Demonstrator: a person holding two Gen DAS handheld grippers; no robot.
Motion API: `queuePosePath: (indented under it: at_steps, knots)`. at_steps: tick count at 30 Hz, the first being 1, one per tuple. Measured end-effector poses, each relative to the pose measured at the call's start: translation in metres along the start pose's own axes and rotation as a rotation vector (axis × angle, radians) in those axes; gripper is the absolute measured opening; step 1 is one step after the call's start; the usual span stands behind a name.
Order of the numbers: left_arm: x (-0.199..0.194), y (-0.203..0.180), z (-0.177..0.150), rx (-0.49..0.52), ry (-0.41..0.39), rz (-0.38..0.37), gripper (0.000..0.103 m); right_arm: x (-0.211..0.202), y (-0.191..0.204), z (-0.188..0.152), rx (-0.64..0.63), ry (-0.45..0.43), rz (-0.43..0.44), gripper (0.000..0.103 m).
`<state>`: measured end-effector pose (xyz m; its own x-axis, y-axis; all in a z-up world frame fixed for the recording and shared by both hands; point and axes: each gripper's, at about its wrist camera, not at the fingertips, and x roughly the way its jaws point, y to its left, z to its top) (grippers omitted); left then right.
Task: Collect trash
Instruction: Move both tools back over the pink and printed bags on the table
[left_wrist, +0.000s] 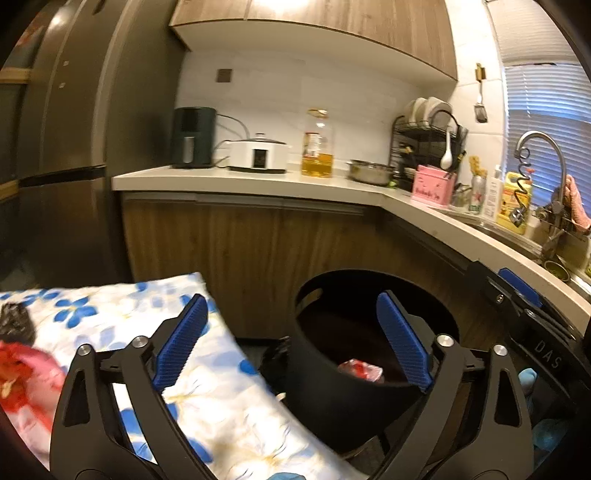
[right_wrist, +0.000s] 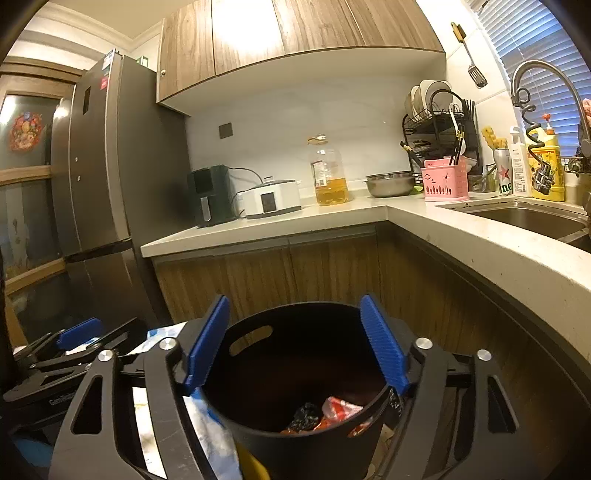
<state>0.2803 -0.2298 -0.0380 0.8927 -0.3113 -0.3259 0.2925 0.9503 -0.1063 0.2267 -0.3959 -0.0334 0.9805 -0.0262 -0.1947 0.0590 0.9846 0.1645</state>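
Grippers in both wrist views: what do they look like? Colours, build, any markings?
Both match. The left gripper and the right gripper each have black plastic linkage arms with triangular cutouts, silver round pivot bolts, and two blue ribbed finger pads. In the left wrist view the right gripper's black body shows white lettering "DAS". No cables, hands or sleeves are visible.

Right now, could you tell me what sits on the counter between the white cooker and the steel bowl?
A large bottle of yellow oil stands between the white cooker and the steel bowl; the right wrist view shows it best.
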Motion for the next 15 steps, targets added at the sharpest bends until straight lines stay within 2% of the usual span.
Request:
queuePosePath:
  at_steps: [9,15]
  knots:
    - [-0.050,0.029,-0.013,-0.037,-0.005,0.084,0.096,-0.029,0.021,-0.005,0.006,-0.008,0.016,0.080]
    - [-0.086,0.057,-0.023,-0.068,-0.031,0.175,0.096,-0.044,0.041,-0.009,0.006,-0.007,0.045,0.080]
